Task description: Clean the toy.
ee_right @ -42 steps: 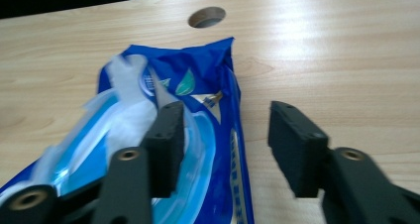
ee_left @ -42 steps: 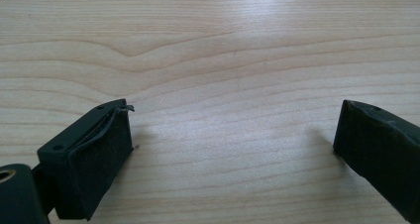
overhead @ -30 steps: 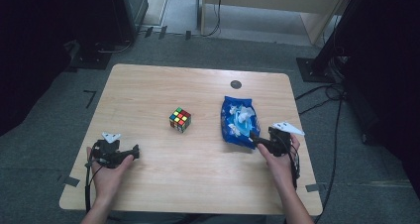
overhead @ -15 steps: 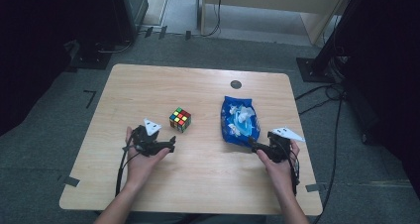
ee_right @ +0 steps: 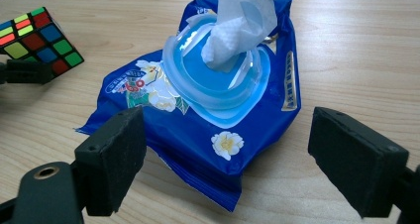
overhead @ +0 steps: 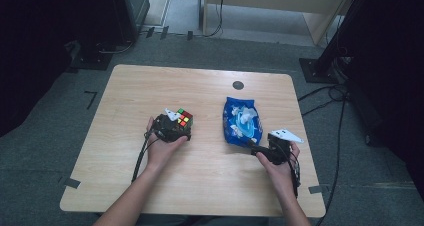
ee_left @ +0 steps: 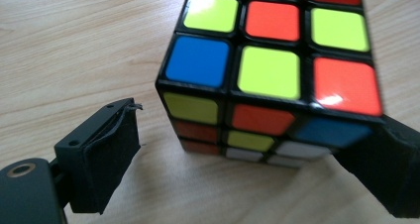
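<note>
— While we look down on the pale wooden table (overhead: pixel 150 86), where do we find the colourful twist-puzzle cube (overhead: pixel 184 117)?

— We see it just left of the blue wet-wipe pack (overhead: pixel 242 121), with our left gripper (overhead: pixel 181 129) right at it. In the left gripper view the cube (ee_left: pixel 270 75) sits between the jaws, which have just been closing; one pad (ee_left: pixel 106 159) stands clear of the cube's side (the other looks close against it, though we cannot tell whether it touches), so nothing is clamped.

— And our right gripper (overhead: pixel 255 148)?

— It rests just below the pack's near end, jaws spread wide and holding nothing. A white wipe (ee_right: pixel 240 21) pokes up through the pack's round lid opening.
</note>
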`<control>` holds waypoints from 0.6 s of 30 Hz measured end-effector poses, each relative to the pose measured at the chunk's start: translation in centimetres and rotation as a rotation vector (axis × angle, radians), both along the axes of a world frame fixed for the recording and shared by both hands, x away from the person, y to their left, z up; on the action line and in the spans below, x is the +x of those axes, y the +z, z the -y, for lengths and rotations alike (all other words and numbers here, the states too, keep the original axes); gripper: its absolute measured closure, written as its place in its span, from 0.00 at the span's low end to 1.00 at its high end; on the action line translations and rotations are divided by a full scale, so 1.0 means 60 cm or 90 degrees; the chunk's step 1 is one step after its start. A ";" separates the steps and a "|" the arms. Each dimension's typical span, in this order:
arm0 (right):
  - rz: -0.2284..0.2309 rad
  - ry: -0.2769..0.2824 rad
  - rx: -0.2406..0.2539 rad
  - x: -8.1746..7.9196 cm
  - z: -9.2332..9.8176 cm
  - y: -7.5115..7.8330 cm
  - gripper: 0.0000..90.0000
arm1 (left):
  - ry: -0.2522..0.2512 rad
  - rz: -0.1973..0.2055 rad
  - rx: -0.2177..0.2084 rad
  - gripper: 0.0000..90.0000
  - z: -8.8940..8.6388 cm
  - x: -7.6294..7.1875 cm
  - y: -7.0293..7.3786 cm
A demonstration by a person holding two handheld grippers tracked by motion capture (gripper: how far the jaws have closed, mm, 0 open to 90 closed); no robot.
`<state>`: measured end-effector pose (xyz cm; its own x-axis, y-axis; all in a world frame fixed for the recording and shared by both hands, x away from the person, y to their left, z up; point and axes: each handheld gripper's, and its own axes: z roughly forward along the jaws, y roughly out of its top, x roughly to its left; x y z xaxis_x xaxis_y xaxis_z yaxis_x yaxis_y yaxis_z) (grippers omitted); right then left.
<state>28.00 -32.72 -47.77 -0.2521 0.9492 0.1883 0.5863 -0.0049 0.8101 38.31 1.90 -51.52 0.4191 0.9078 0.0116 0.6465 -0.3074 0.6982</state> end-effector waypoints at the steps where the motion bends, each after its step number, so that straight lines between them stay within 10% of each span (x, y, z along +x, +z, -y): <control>1: 0.002 0.000 0.000 0.000 -0.001 0.001 0.17 | 0.002 0.001 0.002 0.07 0.001 0.003 -0.001; 12: 0.007 0.014 0.001 0.004 -0.008 0.006 0.18 | -0.011 0.031 0.027 0.28 0.013 0.011 0.001; 18: 0.020 0.034 0.001 0.012 -0.011 0.013 0.35 | -0.024 0.050 0.033 0.38 0.007 0.004 0.005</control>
<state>28.72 -32.05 -47.00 -0.3079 0.9340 0.1812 0.5597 0.0239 0.8283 38.53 1.49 -51.23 0.4496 0.8884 0.0926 0.5775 -0.3682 0.7286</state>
